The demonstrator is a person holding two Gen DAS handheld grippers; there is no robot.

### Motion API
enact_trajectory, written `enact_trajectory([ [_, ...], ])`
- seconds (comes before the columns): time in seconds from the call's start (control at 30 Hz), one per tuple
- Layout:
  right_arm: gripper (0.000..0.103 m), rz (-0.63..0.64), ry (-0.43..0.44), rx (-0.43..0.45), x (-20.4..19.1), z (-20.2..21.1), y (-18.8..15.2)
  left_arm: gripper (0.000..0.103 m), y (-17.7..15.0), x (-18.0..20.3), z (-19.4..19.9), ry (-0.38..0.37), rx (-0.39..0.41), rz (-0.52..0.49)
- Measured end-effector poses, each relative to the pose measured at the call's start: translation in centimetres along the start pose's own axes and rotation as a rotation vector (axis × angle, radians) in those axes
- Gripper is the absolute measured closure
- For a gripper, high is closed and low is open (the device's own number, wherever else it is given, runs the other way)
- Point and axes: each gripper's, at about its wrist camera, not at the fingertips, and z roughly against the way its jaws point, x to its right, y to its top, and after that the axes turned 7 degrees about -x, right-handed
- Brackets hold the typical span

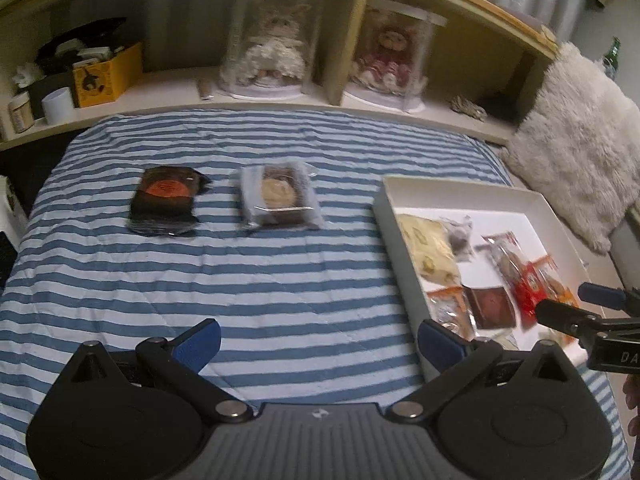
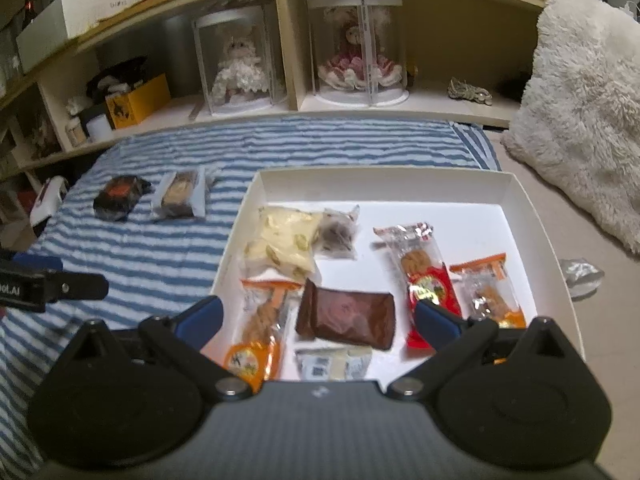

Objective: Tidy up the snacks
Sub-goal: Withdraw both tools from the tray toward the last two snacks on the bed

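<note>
Now both grippers hang spread wide and empty: the left gripper (image 1: 318, 344) over the striped blanket (image 1: 280, 280), the right gripper (image 2: 318, 316) over the near end of the white box (image 2: 400, 188). Several wrapped snacks lie inside the box, among them a brown packet (image 2: 346, 316). Two more, a dark packet (image 1: 166, 200) and a clear-wrapped cookie (image 1: 278, 196), lie side by side on the blanket, far left of the box.

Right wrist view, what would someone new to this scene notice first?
Probably the white box on the blue-striped blanket, holding an assortment of wrapped snacks, with a brown packet nearest the open right gripper. Next, two wrapped snacks lie outside it on the blanket, a black packet and a clear-wrapped cookie, side by side.
</note>
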Motion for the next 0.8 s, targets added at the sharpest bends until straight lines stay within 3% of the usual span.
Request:
enact_trajectory([
  [0.27, 0.001, -0.029, 0.013, 0.076, -0.9, -1.1, 0.7, 0.000, 1.5, -4.5, -0.5, 0.041, 0.045, 0.074],
  [0.53, 0.001, -0.021, 0.093, 0.134, -3.6, -2.7, 2.8, 0.000, 3.4, -9.5, -2.4, 0.062, 0.121, 0.187],
  [0.67, 0.000, -0.003, 0.111, 0.185, -5.9, -3.6, 4.4, 0.000, 4.6, -10.6, -3.6, 0.081, 0.133, 0.179],
  [0.8, 0.000, 0.006, 0.145, 0.197, -7.9, -4.9, 6.3, 0.000, 6.2, -11.0, -4.3, 0.123, 0.147, 0.103],
])
